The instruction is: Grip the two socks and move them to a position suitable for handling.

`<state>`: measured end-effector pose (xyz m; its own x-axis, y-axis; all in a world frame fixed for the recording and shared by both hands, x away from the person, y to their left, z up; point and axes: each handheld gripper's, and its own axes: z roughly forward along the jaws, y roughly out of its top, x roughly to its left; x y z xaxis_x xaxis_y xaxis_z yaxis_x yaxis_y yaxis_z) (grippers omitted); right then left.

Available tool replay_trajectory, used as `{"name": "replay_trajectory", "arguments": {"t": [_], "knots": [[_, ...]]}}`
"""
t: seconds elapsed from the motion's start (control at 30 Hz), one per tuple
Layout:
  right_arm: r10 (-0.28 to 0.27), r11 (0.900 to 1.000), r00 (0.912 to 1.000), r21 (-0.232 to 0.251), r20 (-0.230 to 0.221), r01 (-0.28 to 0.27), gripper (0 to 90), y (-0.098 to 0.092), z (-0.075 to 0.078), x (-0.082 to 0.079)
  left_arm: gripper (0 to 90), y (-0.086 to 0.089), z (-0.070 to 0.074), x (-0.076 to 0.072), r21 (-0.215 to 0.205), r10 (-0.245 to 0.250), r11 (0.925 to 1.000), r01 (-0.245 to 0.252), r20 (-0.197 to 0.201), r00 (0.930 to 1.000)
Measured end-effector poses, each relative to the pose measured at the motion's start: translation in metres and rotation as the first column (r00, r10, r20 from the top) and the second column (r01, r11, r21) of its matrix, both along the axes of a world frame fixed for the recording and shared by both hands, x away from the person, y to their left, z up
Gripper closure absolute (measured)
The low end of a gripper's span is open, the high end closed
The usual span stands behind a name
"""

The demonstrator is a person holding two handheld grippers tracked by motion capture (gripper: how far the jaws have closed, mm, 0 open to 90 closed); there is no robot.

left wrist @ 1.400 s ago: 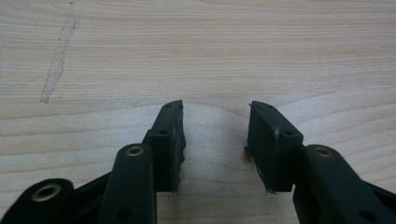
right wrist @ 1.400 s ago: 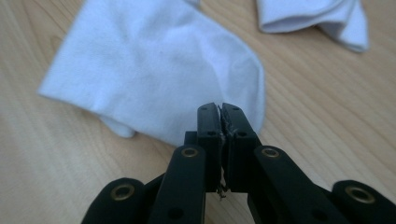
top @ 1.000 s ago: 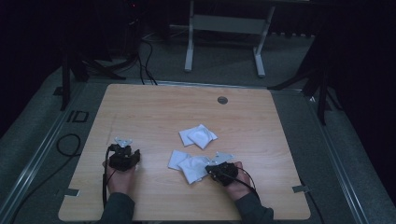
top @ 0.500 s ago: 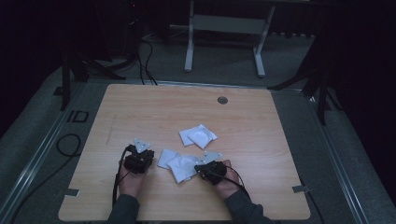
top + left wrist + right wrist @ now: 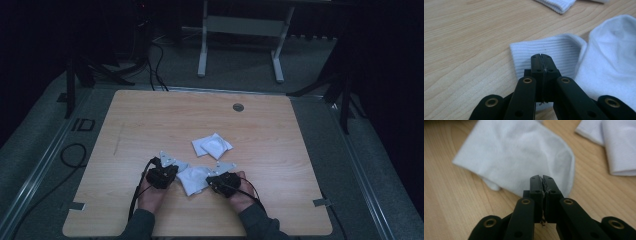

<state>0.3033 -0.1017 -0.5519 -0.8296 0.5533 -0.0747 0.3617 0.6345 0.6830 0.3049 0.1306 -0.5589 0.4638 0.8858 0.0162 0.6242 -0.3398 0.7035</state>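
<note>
- Working at the 6 o'clock edge of the bench [image 5: 150, 115], with the loose sock [image 5: 195, 177] lying flat between both hands.
- Keeping the left claw [image 5: 172, 169] pressed shut at the sock's 9 o'clock side; in the left gripper view, resting that left claw [image 5: 541, 56] over the ribbed cuff [image 5: 549, 47], with no cloth clearly showing in the seam.
- Keeping the right claw [image 5: 209, 180] shut too, at the sock's 3 o'clock side; in the right gripper view, sitting at the rounded end of the sock [image 5: 519, 152], with pale fibres in the seam and no telling whether fabric is pinched.
- Judging the step as flattening or folding this sock: opening each claw before biting, taking only the top edge of cuff and toe, lifting both ends evenly, avoiding dragging the cloth across the wood.
- Leaving the folded socks [image 5: 212, 146] at 12 o'clock of the loose one undisturbed, and steering clear of the grommet [image 5: 238, 107] near the far edge.
</note>
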Motion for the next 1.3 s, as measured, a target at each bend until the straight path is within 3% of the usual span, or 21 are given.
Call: {"name": "replay_trajectory", "arguments": {"t": [0.17,0.37,0.53,0.6,0.67,0.73,0.8,1.1,1.3], "knots": [[-0.052,0.998,0.9982,0.037,0.031,0.051,80.3,-0.006,0.017,0.009,89.6,0.0,0.0,0.0,-0.002,-0.001,1.0,0.001,0.0,1.0],[-0.088,0.995,0.996,0.04,-0.012,0.089,65.0,0.0,0.019,0.029,89.7,-0.001,-0.001,0.0,0.0,0.001,1.0,-0.001,0.003,1.0],[-0.101,0.994,0.9933,0.024,-0.056,0.102,58.7,0.006,0.011,0.04,89.7,0.0,-0.001,0.0,0.002,0.0,1.0,0.0,0.003,1.0],[-0.098,0.995,0.9918,0.014,-0.083,0.099,60.5,0.007,0.007,0.043,89.7,0.0,-0.001,0.0,0.003,-0.001,1.0,0.001,0.003,1.0],[-0.096,0.995,0.9897,0.01,-0.106,0.098,68.4,0.008,0.004,0.045,89.6,-0.001,0.0,0.0,0.005,-0.002,1.0,0.002,0.003,1.0],[-0.094,0.995,0.9902,0.005,-0.103,0.095,81.8,0.008,0.003,0.044,89.7,-0.001,0.0,0.0,0.008,-0.002,1.0,0.002,0.004,1.0],[-0.097,0.995,0.9906,0.004,-0.097,0.097,86.8,0.006,0.005,0.042,89.7,-0.001,-0.001,0.0,0.008,-0.002,1.0,0.002,0.005,1.0],[-0.111,0.993,0.9937,0.033,-0.021,0.111,88.1,-0.021,0.029,0.024,89.7,-0.001,-0.001,-0.001,0.013,-0.002,0.9999,0.002,0.007,1.0],[-0.158,0.987,0.9872,0.033,0.018,0.158,88.1,-0.054,0.039,0.014,89.7,-0.002,0.0,-0.001,0.02,-0.004,0.9998,0.004,0.008,1.0]]}}
